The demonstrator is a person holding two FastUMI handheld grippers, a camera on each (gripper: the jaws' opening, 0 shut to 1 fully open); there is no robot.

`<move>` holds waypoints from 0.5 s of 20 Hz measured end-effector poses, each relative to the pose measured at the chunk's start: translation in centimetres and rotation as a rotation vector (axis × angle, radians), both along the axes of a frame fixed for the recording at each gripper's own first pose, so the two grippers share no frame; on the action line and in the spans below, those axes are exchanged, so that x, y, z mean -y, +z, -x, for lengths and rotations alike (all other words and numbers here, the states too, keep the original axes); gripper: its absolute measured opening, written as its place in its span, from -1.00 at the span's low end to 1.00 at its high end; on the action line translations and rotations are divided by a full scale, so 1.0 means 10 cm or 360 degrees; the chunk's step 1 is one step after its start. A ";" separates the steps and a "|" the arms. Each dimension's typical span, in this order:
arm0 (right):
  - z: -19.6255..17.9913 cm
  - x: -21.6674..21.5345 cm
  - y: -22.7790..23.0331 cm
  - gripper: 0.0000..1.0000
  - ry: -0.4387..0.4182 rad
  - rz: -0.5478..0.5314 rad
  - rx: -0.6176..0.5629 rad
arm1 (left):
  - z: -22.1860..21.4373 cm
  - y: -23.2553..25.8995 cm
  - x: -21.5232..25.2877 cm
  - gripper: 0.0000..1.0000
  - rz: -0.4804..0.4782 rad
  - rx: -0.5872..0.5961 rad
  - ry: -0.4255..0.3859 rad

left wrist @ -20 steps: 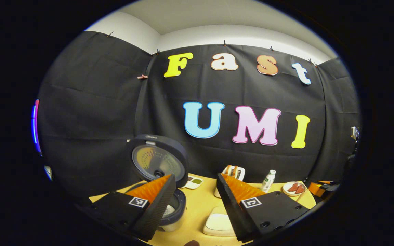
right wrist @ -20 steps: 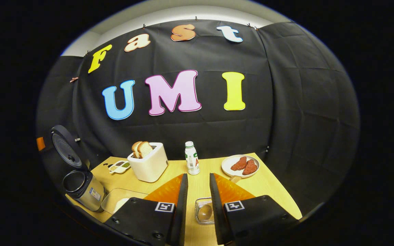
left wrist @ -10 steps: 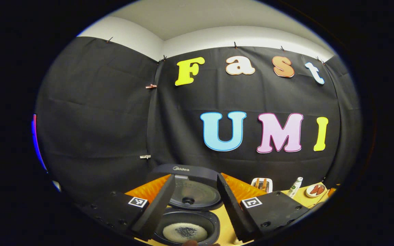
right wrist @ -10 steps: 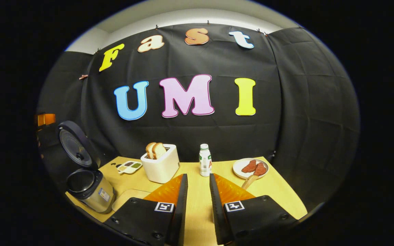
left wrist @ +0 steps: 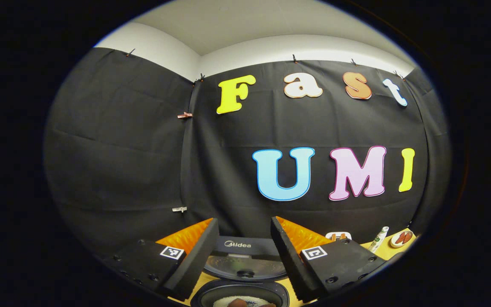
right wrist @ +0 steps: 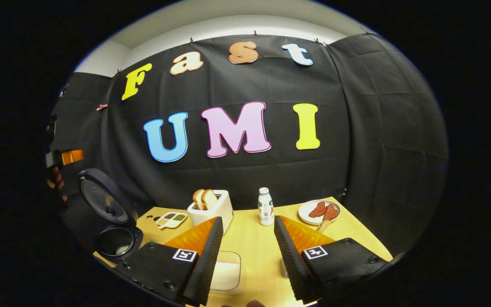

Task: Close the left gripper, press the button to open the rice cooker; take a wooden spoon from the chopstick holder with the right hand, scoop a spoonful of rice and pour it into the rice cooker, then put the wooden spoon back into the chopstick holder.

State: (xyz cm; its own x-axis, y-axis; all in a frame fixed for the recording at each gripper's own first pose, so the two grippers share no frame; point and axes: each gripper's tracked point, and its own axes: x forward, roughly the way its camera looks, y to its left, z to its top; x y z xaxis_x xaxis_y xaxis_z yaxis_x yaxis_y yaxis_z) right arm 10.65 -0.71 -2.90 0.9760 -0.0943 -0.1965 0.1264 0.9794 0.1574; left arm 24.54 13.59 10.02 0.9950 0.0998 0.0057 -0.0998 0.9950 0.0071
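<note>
The rice cooker [right wrist: 115, 238] stands at the table's left end with its round lid [right wrist: 105, 202] swung up. In the left gripper view the lid [left wrist: 243, 258] sits between the fingers of my open left gripper [left wrist: 244, 221], and the pot [left wrist: 239, 298] with white rice lies just below. My right gripper [right wrist: 248, 219] is open over the table with nothing between its fingers. A white tray of rice [right wrist: 226, 275] lies below its left finger. A sliver of the glass chopstick holder [right wrist: 283, 268] peeks out beside its right finger. The spoon is hidden.
A white toaster [right wrist: 211, 209] with bread, a small bottle [right wrist: 265, 207], a plate of red slices [right wrist: 316, 211] and a condiment dish [right wrist: 171, 219] line the back of the wooden table [right wrist: 254, 238]. The left gripper [right wrist: 68, 157] and a hand [right wrist: 53, 183] hover above the cooker.
The right gripper's fingers have spread wider and the glass holder has slipped from between them to the right. The left gripper swung over the cooker, which sank low in its view.
</note>
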 end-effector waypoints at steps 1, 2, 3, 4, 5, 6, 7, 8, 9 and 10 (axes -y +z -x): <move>0.01 -0.01 0.03 0.50 -0.0006 -0.0002 0.0005 | -0.07 -0.01 -0.01 0.70 0.0007 -0.0008 -0.0013; 0.02 -0.03 0.04 0.50 -0.0008 -0.0005 0.0001 | -0.12 -0.01 -0.02 0.70 0.0011 -0.0012 -0.0019; 0.03 -0.06 0.03 0.50 -0.0003 -0.0016 -0.0013 | -0.17 -0.02 -0.03 0.70 0.0011 -0.0019 -0.0030; 0.05 -0.09 -0.01 0.50 -0.0005 -0.0035 -0.0037 | -0.22 -0.03 -0.03 0.70 0.0008 -0.0023 -0.0037; 0.09 -0.14 -0.06 0.50 0.0005 -0.0075 -0.0075 | -0.27 -0.04 -0.03 0.70 0.0004 -0.0031 -0.0052; 0.13 -0.21 -0.08 0.51 0.0021 -0.0138 -0.0109 | -0.31 -0.05 -0.01 0.70 0.0004 -0.0037 -0.0066; 0.16 -0.27 -0.08 0.51 0.0040 -0.0200 -0.0126 | -0.36 -0.06 0.01 0.70 0.0002 -0.0044 -0.0091; 0.17 -0.32 -0.08 0.51 0.0050 -0.0252 -0.0142 | -0.40 -0.08 0.01 0.70 -0.0002 -0.0057 -0.0091; 0.20 -0.36 -0.07 0.51 0.0060 -0.0292 -0.0149 | -0.43 -0.08 -0.03 0.70 -0.0007 -0.0059 -0.0085; 0.21 -0.37 -0.06 0.51 0.0055 -0.0311 -0.0152 | -0.46 -0.07 -0.03 0.70 -0.0013 -0.0062 -0.0090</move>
State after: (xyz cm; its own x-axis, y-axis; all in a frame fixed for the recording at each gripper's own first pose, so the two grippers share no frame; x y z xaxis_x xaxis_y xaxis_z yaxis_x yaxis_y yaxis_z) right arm 8.54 3.03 -3.47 0.9540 -0.0120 -0.2996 0.1166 0.9354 0.3339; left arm 29.16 13.89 9.30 0.9985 0.0432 -0.0325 -0.0427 0.9989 0.0179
